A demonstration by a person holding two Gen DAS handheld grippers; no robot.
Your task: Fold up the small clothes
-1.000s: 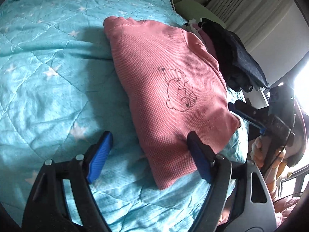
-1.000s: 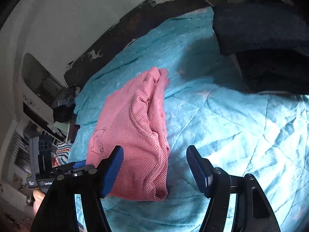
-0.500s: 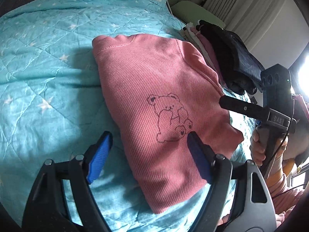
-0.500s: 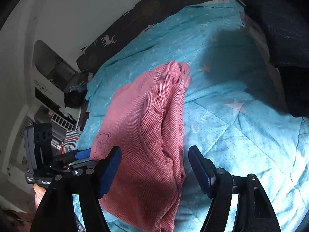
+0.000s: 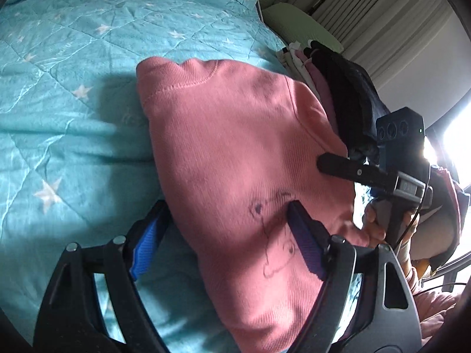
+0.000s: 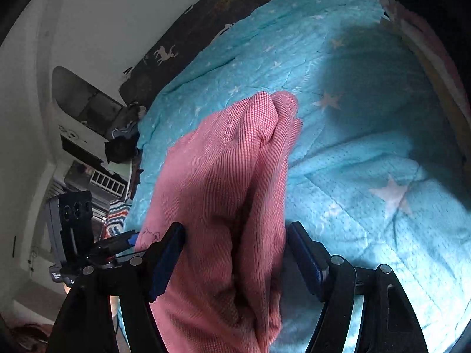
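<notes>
A folded pink waffle-knit top [image 5: 235, 147] with a bear outline drawing lies on the turquoise star quilt [image 5: 73, 88]. My left gripper [image 5: 226, 241] is open, its blue-padded jaws standing on either side of the top's near edge. My right gripper [image 6: 235, 256] is open too, its jaws on either side of the stacked folded edge of the top [image 6: 235, 176]. Each gripper shows in the other's view, the right one [image 5: 353, 173] at the top's right side, the left one [image 6: 117, 241] at far left.
A pile of dark and pale clothes [image 5: 344, 88] lies just beyond the top on the right. Green pillows [image 5: 297, 20] and curtains are behind it. A dark blanket with deer [image 6: 164, 56], shelves and a wall lie past the quilt's far edge.
Both grippers have moved forward onto the pink top, so its edges now sit between the open jaws. The top fills more of both views.
</notes>
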